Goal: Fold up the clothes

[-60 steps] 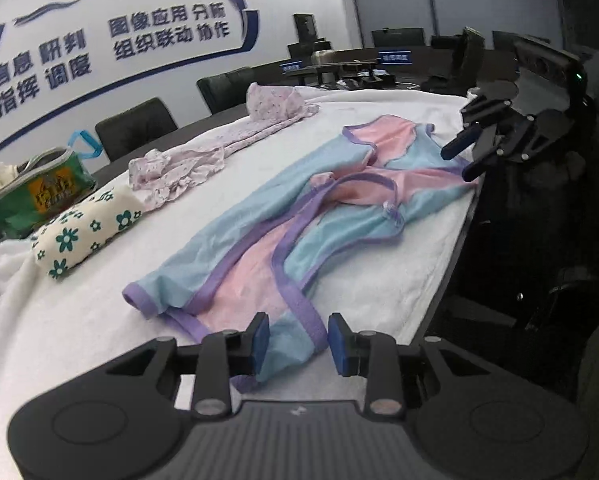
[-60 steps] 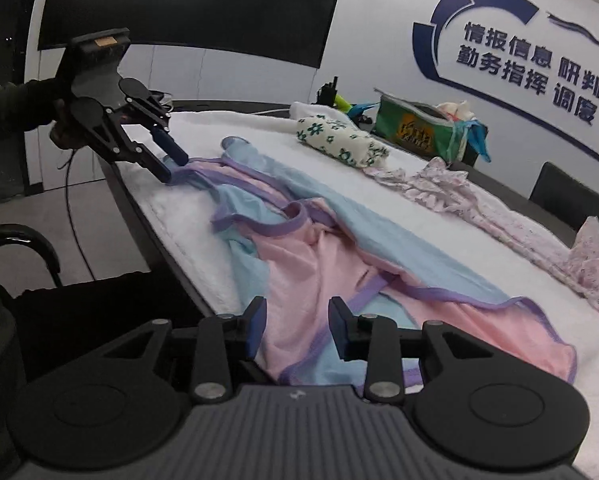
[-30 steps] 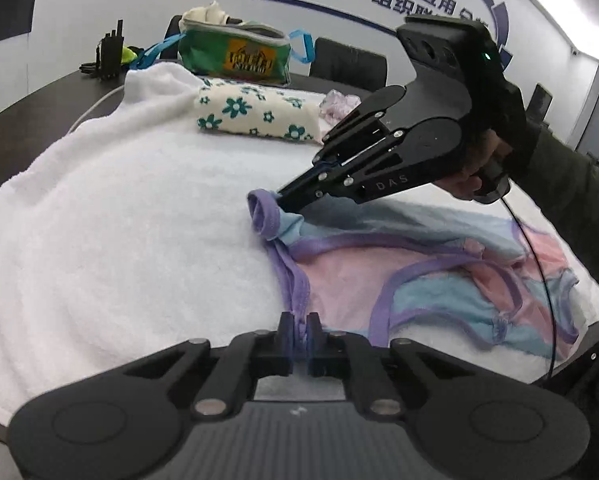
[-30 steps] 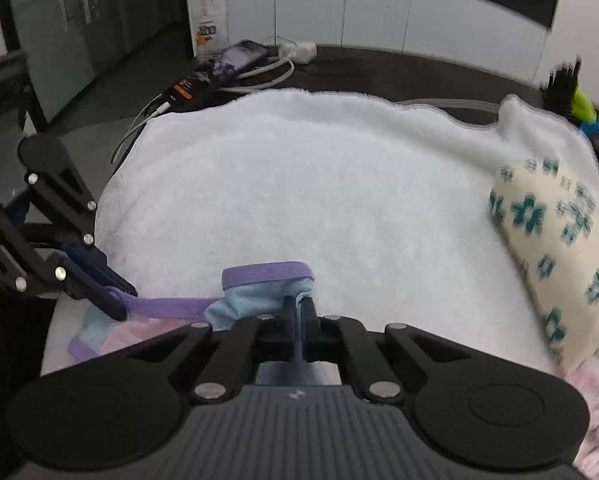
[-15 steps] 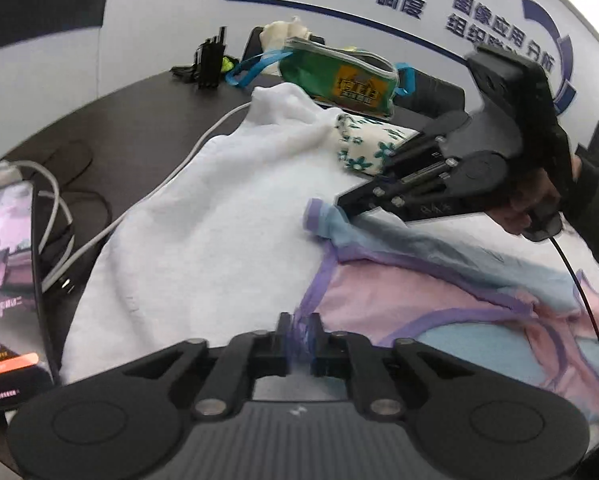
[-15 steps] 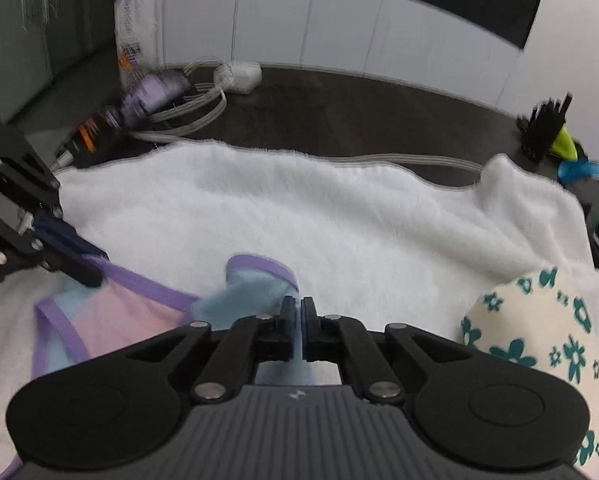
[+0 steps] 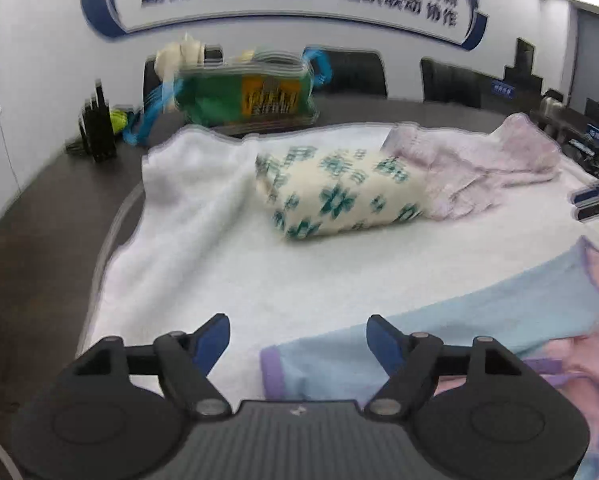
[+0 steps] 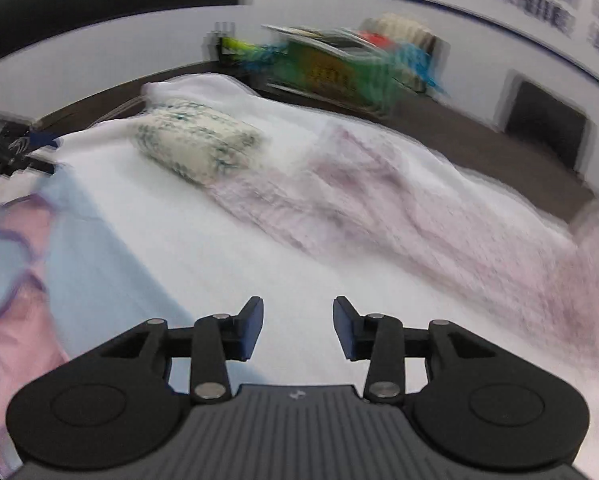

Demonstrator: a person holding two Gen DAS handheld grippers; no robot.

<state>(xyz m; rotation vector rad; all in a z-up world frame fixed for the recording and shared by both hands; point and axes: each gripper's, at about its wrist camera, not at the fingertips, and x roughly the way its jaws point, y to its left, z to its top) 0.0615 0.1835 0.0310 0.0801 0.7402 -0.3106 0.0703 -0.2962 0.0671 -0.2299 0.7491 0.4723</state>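
Left wrist view: left gripper [image 7: 298, 338] at bottom centre, jaws apart and opening, pads pressing on nothing; the purple-trimmed cuff of the blue-and-pink garment [image 7: 439, 320] lies flat on the white towel [image 7: 203, 232] in the gap between them, the rest spreading to the lower right. A folded floral bundle [image 7: 339, 196] sits mid-frame, a pale pink garment [image 7: 479, 164] just right of it, a green bag [image 7: 247, 92] upper centre on the dark table [image 7: 39, 220]. Right wrist view, heavily blurred: right gripper [image 8: 298, 330] at bottom centre, jaws apart and opening over bare towel, nothing between them; the blue-and-pink garment occupies the left edge, bundle upper left, pink garment across the right.
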